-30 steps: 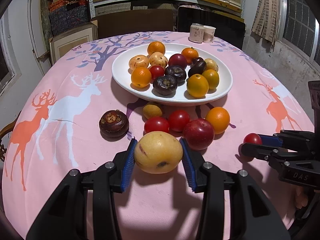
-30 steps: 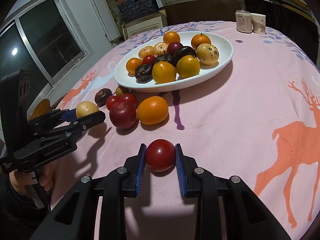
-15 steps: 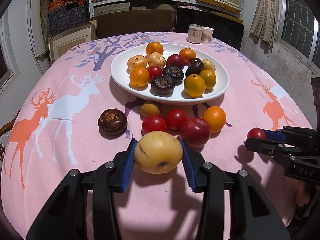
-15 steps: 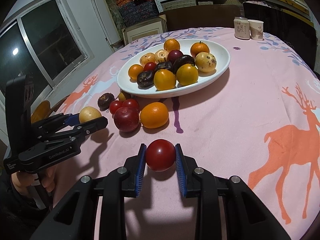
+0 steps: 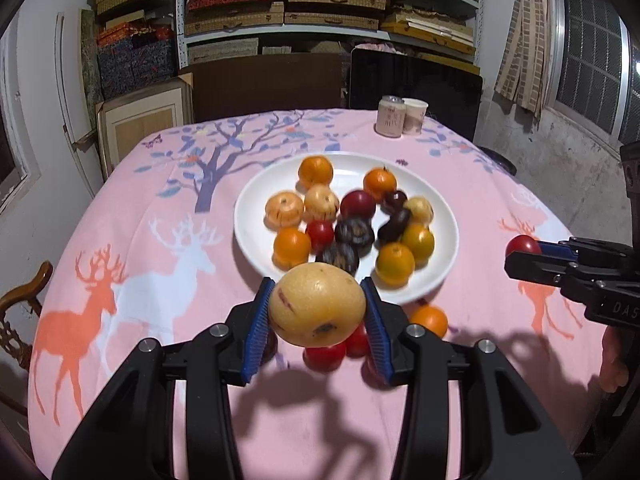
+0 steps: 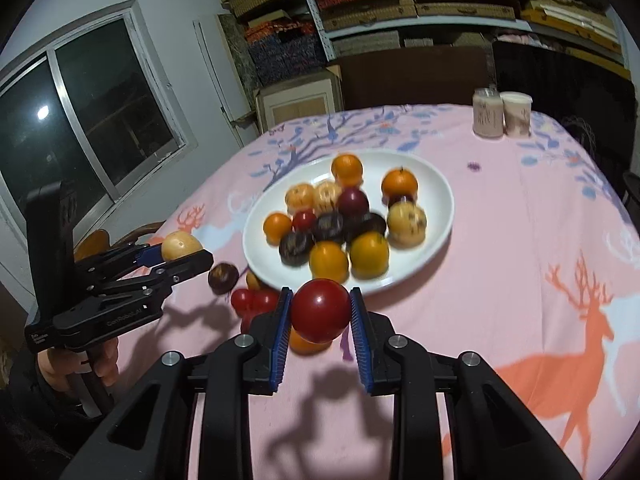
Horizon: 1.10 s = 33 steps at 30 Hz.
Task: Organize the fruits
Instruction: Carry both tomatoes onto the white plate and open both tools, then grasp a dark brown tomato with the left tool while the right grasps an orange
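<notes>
The left tool [image 5: 317, 312] grips a yellow fruit [image 5: 317, 305] and the right tool [image 6: 320, 316] a red tomato [image 6: 320, 310], both held above the counter [image 5: 160, 240] near the white plate [image 5: 444, 216].

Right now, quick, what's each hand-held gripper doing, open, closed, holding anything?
Left hand-held gripper: closed on the yellow fruit.
Right hand-held gripper: closed on the red tomato.

Left gripper [image 6: 182, 260] reads "GenRobot.AI"; right gripper [image 5: 520, 256] perhaps "DAS".
</notes>
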{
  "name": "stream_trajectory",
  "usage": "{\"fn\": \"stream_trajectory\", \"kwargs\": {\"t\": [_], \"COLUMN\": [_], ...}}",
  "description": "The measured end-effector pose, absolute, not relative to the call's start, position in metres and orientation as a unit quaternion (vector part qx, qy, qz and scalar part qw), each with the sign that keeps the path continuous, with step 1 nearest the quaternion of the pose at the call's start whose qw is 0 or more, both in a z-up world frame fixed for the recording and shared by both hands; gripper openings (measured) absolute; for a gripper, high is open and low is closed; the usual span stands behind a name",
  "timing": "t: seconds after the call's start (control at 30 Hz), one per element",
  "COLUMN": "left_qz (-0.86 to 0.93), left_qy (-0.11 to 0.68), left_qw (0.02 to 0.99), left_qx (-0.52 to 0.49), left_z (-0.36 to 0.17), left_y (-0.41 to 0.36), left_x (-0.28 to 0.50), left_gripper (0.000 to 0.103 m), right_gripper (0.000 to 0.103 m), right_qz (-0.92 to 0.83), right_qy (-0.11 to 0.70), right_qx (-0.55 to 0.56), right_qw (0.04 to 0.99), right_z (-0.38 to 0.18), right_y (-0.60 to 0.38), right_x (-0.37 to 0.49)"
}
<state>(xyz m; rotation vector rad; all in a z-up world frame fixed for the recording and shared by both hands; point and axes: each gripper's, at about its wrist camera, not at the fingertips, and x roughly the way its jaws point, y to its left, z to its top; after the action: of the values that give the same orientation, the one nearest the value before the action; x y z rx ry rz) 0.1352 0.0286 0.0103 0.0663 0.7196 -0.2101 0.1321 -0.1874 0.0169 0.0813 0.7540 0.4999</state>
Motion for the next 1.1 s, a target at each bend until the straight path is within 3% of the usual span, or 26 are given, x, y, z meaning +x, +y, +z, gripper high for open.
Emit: {"fn": "stream_trajectory", "kwargs": {"t": [0.27,0.3,0.33,0.37,0.4,0.73,1.1], "left_qz": [-0.108,-0.106,-0.102,-0.096,-0.091,-0.095,-0.017], "left_qy": [0.371,0.378,0.384,0.385,0.383,0.341,0.395], "left_qw": [0.922,0.919,0.917,0.918,0.919,0.934,0.915], "left_qx": [0.032,0.03,0.026,0.023,0.017,0.039,0.087], "left_z": [0.003,-0.001,-0.005,-0.008,-0.008,0.0,-0.055], "left_y": [0.005,0.004,0.004,0.005,0.008,0.05,0.082], "left_x": [0.218,0.228,0.236,0.241,0.242,0.151,0.137], "left_gripper": [0.043,0.045,0.057,0.069,0.071,0.086,0.087], "right_gripper": [0.03,0.034,0.043,0.046,0.047,0.047,0.047], "right_qz": [0.221,0.226,0.219,0.202,0.195,0.21,0.223], "right_qy": [0.381,0.389,0.391,0.388,0.388,0.396,0.418], "right_qx": [0.059,0.068,0.07,0.067,0.068,0.015,-0.013], "right_qw": [0.896,0.89,0.891,0.897,0.898,0.894,0.88], "right_z": [0.029,0.026,0.023,0.021,0.019,-0.016,-0.046], "right_y": [-0.166,-0.163,-0.161,-0.16,-0.161,-0.168,-0.151], "right_x": [0.237,0.25,0.257,0.262,0.263,0.166,0.14]}}
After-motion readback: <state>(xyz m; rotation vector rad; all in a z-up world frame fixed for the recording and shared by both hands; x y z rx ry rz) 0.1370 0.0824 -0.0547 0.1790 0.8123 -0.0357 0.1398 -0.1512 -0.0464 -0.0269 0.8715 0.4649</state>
